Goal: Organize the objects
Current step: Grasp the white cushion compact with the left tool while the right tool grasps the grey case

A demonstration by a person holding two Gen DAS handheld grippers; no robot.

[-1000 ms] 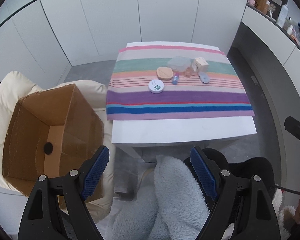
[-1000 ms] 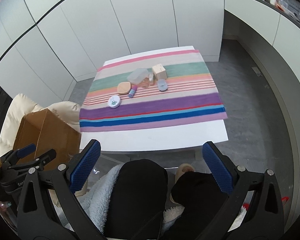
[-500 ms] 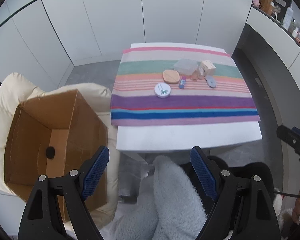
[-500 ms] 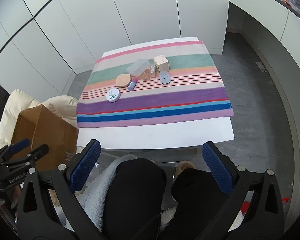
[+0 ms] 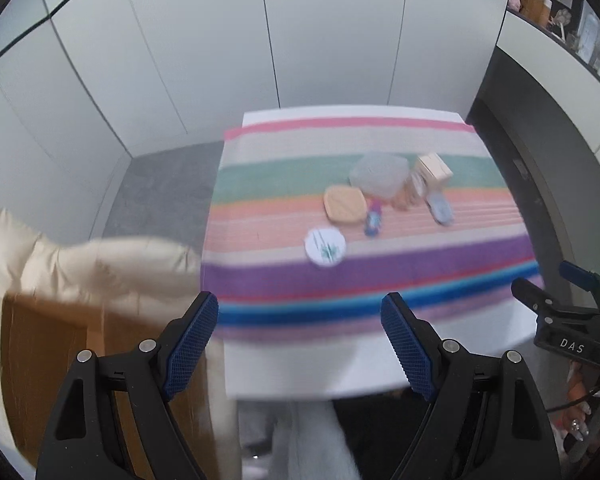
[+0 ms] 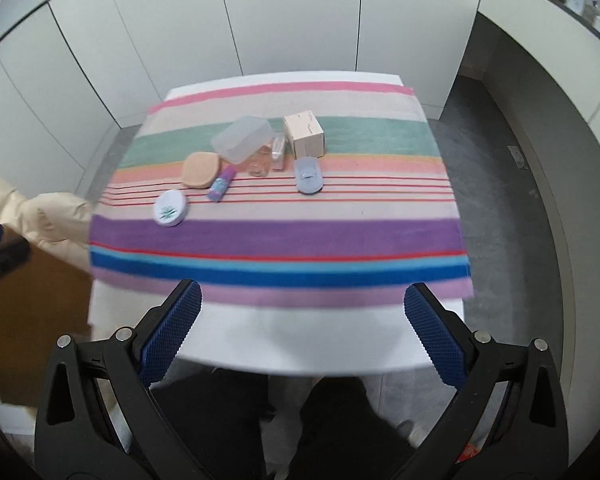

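Small items lie on a striped cloth (image 6: 276, 240) over a white table: a round white tin (image 6: 170, 208), a peach compact (image 6: 201, 169), a purple tube (image 6: 221, 183), a clear plastic box (image 6: 243, 138), small clear bottles (image 6: 269, 157), a beige carton (image 6: 304, 133) and a grey-blue oval case (image 6: 309, 175). The tin (image 5: 325, 246) and compact (image 5: 345, 204) also show, blurred, in the left wrist view. My left gripper (image 5: 300, 344) and right gripper (image 6: 302, 336) are both open and empty, held before the table's near edge.
An open cardboard box (image 5: 40, 352) sits on a cream padded cushion (image 5: 100, 268) left of the table. White cabinet doors (image 6: 292, 16) stand behind it. A counter (image 6: 560, 64) curves along the right. The person's legs (image 6: 332, 432) are below the grippers.
Both grippers have moved forward toward the table, so cloth and items look larger. The cardboard box has slid toward the left edge of both views. Both stay open.
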